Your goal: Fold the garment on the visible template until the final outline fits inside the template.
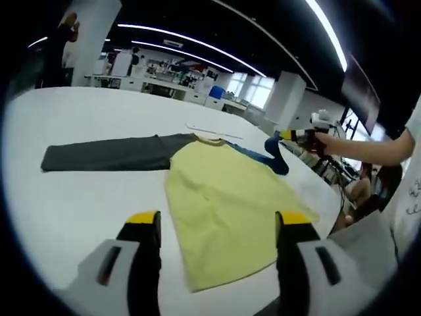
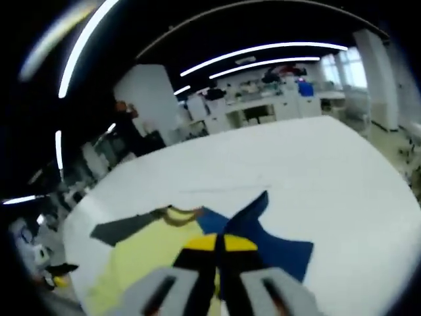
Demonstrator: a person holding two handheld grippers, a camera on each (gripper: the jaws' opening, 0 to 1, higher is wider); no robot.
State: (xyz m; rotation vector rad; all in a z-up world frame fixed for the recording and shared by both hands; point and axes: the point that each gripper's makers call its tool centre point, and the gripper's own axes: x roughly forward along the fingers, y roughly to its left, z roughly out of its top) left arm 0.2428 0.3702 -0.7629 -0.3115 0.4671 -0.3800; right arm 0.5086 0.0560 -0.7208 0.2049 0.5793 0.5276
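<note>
A shirt with a yellow body (image 1: 223, 204) lies flat on the white table (image 1: 79, 210). Its dark grey sleeve (image 1: 105, 155) stretches out to the left. Its blue sleeve (image 1: 273, 158) is lifted at the far right, pinched by my right gripper (image 1: 296, 136), which a person's arm holds. In the right gripper view the right gripper (image 2: 220, 245) is shut on the blue sleeve (image 2: 263, 243), with the yellow body (image 2: 141, 260) and grey sleeve (image 2: 122, 227) to the left. My left gripper (image 1: 217, 220) hovers open over the shirt's near hem, holding nothing.
A thin pale line (image 1: 214, 131) lies on the table beyond the collar. Desks and shelves (image 1: 164, 82) stand far behind the table. A seated person (image 1: 365, 191) is off the table's right edge. A white pillar (image 1: 286, 102) rises at the back.
</note>
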